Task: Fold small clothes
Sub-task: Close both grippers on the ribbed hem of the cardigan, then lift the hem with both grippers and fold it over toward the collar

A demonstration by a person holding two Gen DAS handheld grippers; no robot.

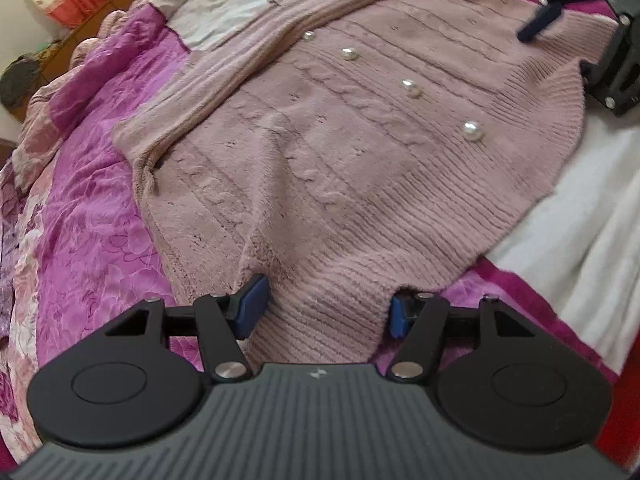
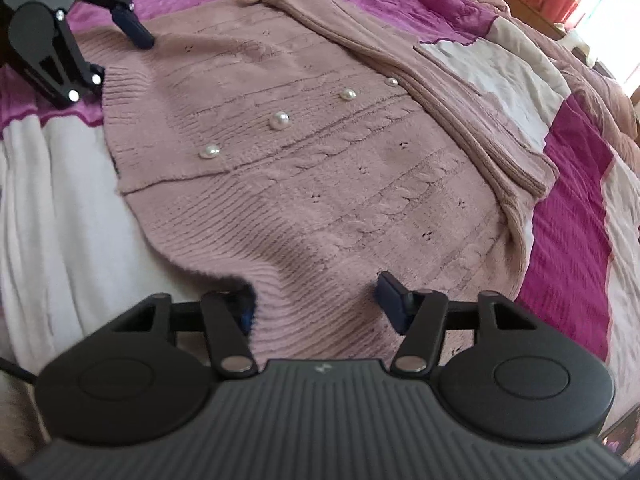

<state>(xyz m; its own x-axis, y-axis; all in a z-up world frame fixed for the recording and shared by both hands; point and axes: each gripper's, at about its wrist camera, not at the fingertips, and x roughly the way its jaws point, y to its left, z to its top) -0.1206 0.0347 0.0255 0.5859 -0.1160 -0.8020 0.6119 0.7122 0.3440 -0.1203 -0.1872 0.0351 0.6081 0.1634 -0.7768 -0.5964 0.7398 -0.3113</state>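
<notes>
We have both sets of tongs spread wide at the ribbed hem of the pink cardigan (image 1: 344,152), which lies flat on the bed, the left tongs (image 1: 324,308) and the right tongs (image 2: 316,304) each straddling the knit at opposite corners with nothing pinched yet; we judge the step is to close on both corners evenly, taking both layers, then lift together. The pearl buttons (image 2: 279,120) and the sleeve (image 2: 460,120) folded over could shift, and the soft purple quilt (image 1: 92,240) beneath may bunch into the pinch
</notes>
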